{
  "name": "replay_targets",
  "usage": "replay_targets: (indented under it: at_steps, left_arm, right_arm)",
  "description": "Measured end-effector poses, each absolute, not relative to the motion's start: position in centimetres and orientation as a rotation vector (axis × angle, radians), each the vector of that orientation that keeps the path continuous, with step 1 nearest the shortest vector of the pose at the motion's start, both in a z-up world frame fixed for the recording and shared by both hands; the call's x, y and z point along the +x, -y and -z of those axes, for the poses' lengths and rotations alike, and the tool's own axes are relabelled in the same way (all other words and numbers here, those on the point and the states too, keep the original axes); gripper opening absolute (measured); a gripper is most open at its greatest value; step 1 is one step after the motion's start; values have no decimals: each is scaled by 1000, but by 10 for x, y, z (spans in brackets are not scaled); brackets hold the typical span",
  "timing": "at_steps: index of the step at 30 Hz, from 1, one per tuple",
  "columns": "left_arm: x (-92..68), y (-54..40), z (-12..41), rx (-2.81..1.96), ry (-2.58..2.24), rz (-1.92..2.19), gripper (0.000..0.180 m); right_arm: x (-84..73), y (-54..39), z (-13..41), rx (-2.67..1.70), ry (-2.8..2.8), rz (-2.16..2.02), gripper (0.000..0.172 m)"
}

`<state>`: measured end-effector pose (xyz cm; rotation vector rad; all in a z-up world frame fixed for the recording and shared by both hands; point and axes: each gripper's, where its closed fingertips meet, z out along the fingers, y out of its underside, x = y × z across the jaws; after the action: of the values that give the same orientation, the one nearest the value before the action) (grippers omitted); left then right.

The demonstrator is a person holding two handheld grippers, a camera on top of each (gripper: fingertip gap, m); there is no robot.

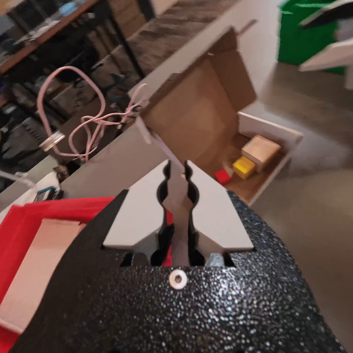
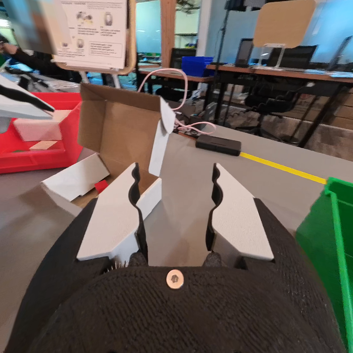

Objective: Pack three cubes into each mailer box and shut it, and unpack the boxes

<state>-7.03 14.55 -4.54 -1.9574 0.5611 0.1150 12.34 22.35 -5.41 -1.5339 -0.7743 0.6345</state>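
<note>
A black flat device (image 2: 218, 144) lay beside a yellow tape line (image 2: 282, 168); pink cord (image 1: 76, 122) hung off the table edge.

Red cube (image 2: 101, 186) half hidden behind the right gripper's finger (image 2: 114, 206); red bin (image 1: 28, 219) and green bin (image 2: 336, 238) cut by frame edges — shelving (image 1: 47, 57) motion-blurred
</note>
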Motion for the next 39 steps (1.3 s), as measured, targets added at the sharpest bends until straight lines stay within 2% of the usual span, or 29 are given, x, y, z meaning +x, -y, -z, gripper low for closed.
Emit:
replay_targets:
  at_steps: [3, 4, 6, 10, 14, 19, 22, 39]
  left_arm:
    - [-75, -159, 35, -1880, -477, -129, 61]
    - [-70, -162, 29, -1837, -491, -127, 67]
    - [-66, -168, 25, -1828, -468, -103, 67]
    - [-77, -183, 39, -1916, -365, -115, 44]
    - [-78, -190, 53, -1924, -329, -71, 29]
    - [-78, -192, 62, -1918, -328, -40, 6]
    - [-72, -192, 62, -1896, -356, -22, 7]
    - [-54, -151, 83, -1868, -380, 89, 6]
  right_arm:
    - [123, -223, 48, -1509, 743, -612, 67]
    - [120, -222, 50, -1518, 760, -614, 64]
    - [109, -219, 55, -1555, 810, -634, 58]
    - [83, -215, 64, -1631, 905, -640, 41]
    - [65, -222, 72, -1694, 906, -652, 24]
    - [53, -234, 73, -1716, 855, -658, 16]
    - [54, -237, 74, -1710, 847, -611, 5]
    - [67, -201, 97, -1727, 880, -633, 5]
